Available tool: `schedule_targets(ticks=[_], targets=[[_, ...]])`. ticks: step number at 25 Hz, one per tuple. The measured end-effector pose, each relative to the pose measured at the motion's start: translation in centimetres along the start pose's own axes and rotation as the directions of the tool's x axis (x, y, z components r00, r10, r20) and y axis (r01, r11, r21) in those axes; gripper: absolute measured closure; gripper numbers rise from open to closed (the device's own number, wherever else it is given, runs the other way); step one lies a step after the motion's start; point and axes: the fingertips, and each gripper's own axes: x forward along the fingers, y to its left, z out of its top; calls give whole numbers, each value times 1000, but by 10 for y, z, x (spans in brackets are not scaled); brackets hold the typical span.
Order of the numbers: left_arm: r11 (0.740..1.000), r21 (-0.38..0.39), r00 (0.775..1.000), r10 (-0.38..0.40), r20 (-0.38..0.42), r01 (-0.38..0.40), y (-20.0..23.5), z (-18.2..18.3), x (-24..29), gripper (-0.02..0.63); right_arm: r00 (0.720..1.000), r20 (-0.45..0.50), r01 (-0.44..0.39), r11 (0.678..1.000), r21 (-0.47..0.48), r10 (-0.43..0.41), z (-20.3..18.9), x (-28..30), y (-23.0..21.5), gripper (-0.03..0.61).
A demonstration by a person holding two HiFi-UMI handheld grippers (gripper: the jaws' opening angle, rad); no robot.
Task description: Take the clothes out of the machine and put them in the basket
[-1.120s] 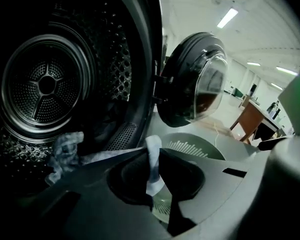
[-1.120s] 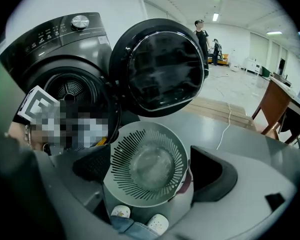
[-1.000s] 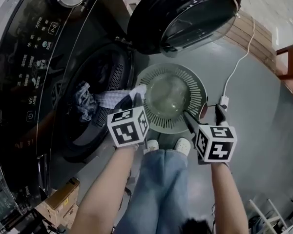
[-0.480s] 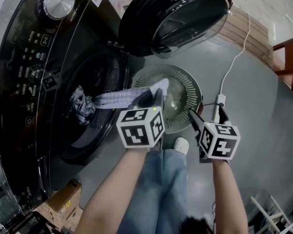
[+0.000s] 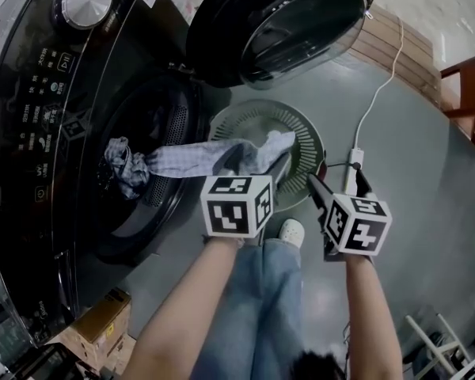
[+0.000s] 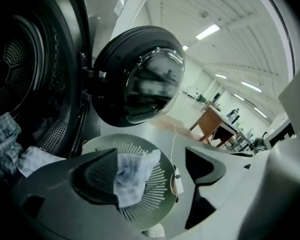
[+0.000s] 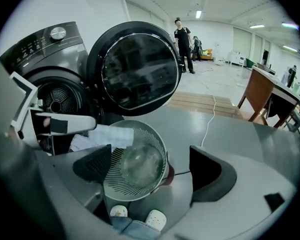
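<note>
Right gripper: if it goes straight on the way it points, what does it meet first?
Probably the basket, seen directly ahead between the open jaws of the right gripper; nothing shows in front of it, though depth is unclear.

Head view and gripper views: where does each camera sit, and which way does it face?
Head view: head-mounted, steeply down at washing machine, basket; shows forearms, jeans, left gripper, right gripper.
Left gripper view: on that gripper, toward basket, door; jaws have just been opening, cloth between.
Right gripper view: on that gripper, toward basket; open jaws, shoes.
All three share the basket.
</note>
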Motion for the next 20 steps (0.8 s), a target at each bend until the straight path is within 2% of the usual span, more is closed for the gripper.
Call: schedule_targets(ticks=[1,3,8,12,17,20], targets=[[1000,3,1000,7,-17,-7,4,-7,0,202,1000,-3,-2,1000,1,2,-2,0,1,92],[999,17,999,28,-45,-27,11,-18,-1,193,1000,-10,-6,1000,-1,6,-7,0,3,92],[993,101,993,74,-92,-65,29,-36,-7,188,1000,-22,-22,1000,-16,22,-13,2,13,92],[977,179,983,136,-121,-113,61,-50,-17,189,999,-27,-31,999,-36,30,-15,7,20,92],[953,209,958,250,-137,-219,119,-60,-33,189,999,-28,-44,998,-40,43,-16,12,32,92],[925,251,934,327,-145,-285,154,-62,-43,189,998,-37,-58,996,-63,56,-17,18,43,92]])
